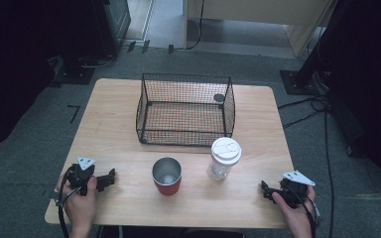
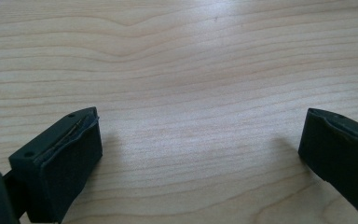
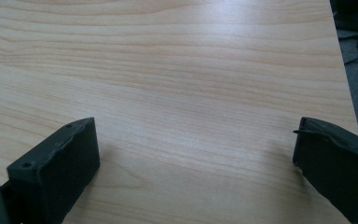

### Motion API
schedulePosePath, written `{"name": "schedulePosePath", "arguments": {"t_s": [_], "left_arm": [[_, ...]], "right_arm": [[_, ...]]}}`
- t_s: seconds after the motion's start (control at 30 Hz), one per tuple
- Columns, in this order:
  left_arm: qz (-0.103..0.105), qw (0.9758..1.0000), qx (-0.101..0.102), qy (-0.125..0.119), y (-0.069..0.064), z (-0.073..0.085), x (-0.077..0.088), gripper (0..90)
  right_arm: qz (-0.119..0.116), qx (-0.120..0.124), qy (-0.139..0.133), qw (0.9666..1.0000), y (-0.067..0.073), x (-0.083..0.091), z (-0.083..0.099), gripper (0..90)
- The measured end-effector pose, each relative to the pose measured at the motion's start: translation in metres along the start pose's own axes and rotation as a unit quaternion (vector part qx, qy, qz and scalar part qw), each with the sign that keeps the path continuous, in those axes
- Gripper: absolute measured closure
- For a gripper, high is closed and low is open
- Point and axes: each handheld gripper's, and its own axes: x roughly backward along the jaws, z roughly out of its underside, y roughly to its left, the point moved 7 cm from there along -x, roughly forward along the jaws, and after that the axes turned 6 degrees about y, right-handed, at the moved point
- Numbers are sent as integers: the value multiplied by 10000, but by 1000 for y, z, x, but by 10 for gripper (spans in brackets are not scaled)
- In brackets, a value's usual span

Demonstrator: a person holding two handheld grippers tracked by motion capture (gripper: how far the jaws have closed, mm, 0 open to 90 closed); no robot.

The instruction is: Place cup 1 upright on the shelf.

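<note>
1. High view puts the nearest things between the two hands: a red metal tumbler with a bare steel inside (image 1: 167, 176), standing upright and uncovered near the front of the pale wooden surface (image 1: 119, 134), and just to its right a clear plastic cup with a white lid (image 1: 224, 158), also upright. They stand near each other but apart.
2. Behind them sits a black wire-mesh basket (image 1: 186, 109), open on top, with a small dark round thing (image 1: 219, 97) at its far right corner; what it is I cannot tell.
3. The left gripper (image 1: 104, 179) rests at the front left, the right gripper (image 1: 268, 191) at the front right, each well apart from the cups. Left gripper view and right gripper view both show the black fingers (image 2: 65, 163) (image 3: 58, 163) released and spread wide over bare wood, nothing between them.
4. Risk, as I judge it: the lidded cup looks light and tall, so a sideways nudge from one finger before both close could tip it toward the tumbler.
5. Squeezing the thin clear wall hard could buckle it or pop the lid.
6. The tumbler's smooth round wall may slip if gripped low or off-centre.
7. Lifting either cup over the basket's rim too low could snag the mesh and drag the basket.
</note>
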Motion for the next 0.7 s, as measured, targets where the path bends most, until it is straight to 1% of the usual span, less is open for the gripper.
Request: {"name": "schedulePosePath", "arguments": {"t_s": [0.13,0.2,0.3,0.4,0.57,0.7], "left_arm": [[0,10000,1,-1,0,0,0,0],[1,10000,4,-2,0,0,0,0],[1,10000,4,-1,0,0,0,0],[1,10000,4,-1,0,0,0,0],[0,10000,3,-1,0,0,0,0],[0,10000,3,-1,0,0,0,0]], "right_arm": [[-104,120,-4,9999,13,2,-2,2],[-160,170,-71,9997,22,4,-5,2],[-286,255,-100,9992,37,8,-9,2],[-418,362,-154,9983,52,12,-12,2],[-586,544,-211,9966,72,18,-16,2],[-715,613,-291,9951,86,23,-20,2]]}}
